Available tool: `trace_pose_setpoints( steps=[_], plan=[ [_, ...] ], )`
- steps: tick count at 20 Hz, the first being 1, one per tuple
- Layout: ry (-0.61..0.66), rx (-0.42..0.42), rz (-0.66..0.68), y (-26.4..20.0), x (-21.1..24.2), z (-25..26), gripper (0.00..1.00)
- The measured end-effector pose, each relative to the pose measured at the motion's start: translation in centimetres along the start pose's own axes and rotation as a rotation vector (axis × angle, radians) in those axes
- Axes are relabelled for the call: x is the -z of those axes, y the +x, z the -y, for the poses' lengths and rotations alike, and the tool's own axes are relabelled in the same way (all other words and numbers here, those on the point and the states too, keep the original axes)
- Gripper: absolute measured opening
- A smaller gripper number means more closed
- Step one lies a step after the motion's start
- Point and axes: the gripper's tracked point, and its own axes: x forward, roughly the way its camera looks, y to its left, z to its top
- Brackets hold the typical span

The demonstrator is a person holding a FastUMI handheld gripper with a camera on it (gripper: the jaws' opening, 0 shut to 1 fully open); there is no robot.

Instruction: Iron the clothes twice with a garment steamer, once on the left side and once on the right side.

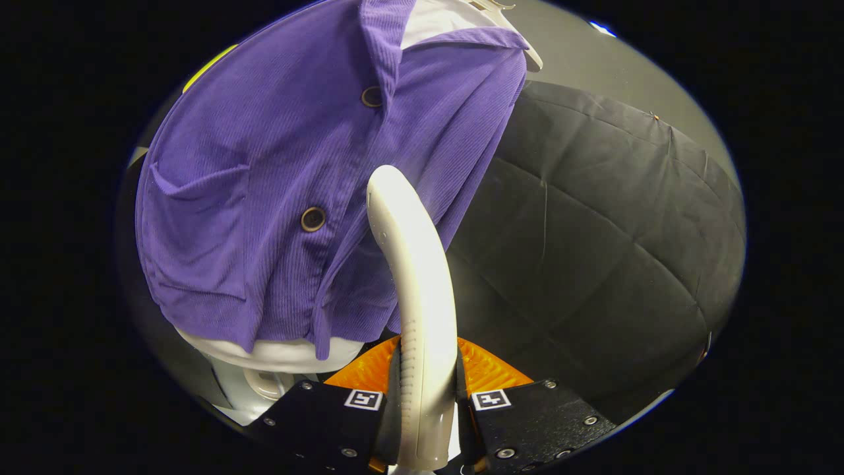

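White steamer handle (415, 310) clamped between gripper (427, 399) jaws, its tip against purple shirt (277, 185) just beyond.

Screwed gripper (427, 369) plates, square markers

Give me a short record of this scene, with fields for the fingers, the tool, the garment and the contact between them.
fingers: gripper shut on steamer handle
tool: white steamer, curving up ahead of the fingers
garment: purple shirt with buttons and a pocket, hanging on a hanger
contact: steamer tip at the shirt's right front panel, beside the button placket
behind: black cloth wall
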Motion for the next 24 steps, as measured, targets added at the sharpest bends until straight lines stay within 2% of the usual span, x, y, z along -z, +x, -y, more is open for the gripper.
trace_pose_setpoints(
  steps=[4,9,15,24],
  plan=[
    [-0.020,-0.038,-0.057,0.2,0.4,-0.2,0.35],
    [-0.027,-0.124,-0.111,0.2,0.6,-0.2,0.35],
    [0.070,-0.232,-0.168,0.2,0.6,0.0,0.35],
    [0.094,-0.436,-0.110,-0.8,-1.0,-0.4,0.35]
  ],
)
